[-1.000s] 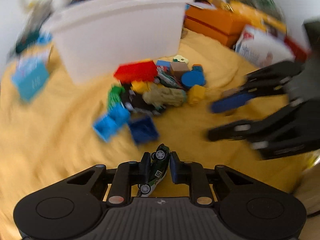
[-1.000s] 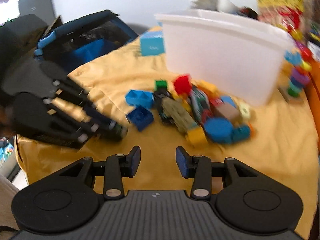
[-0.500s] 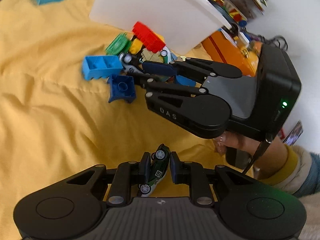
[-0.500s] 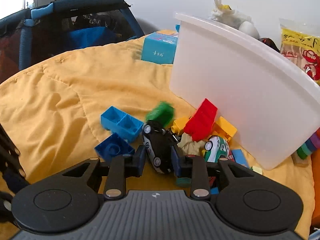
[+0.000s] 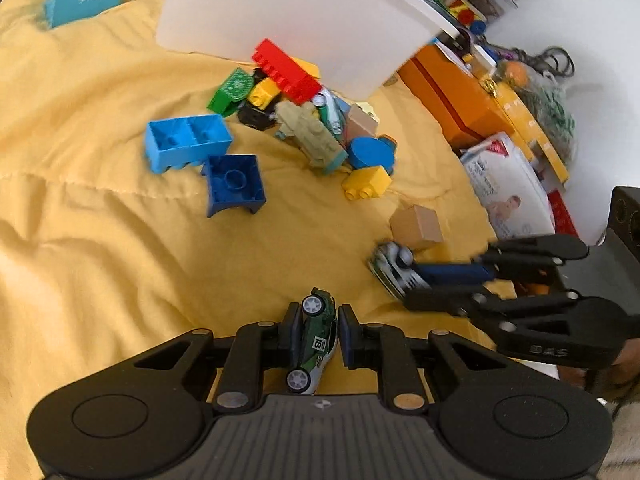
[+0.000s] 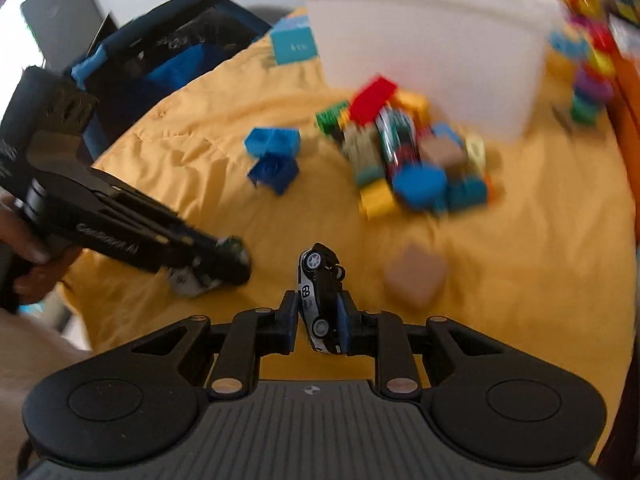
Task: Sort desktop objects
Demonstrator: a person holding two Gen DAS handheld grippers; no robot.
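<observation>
Only the right wrist view shows the dark fabric bin (image 6: 160, 56) off the yellow cloth's (image 6: 200, 160) edge; only the left shows the orange box (image 5: 460, 96). The left tool (image 5: 316, 330) is clenched on a green toy car (image 5: 314, 340). The right tool (image 6: 318, 318) grips a black-and-white toy car (image 6: 320, 300), nose up, near a tan cube (image 6: 416, 276). The brick pile (image 5: 304, 120) lies against the white tub (image 5: 300, 12).
</observation>
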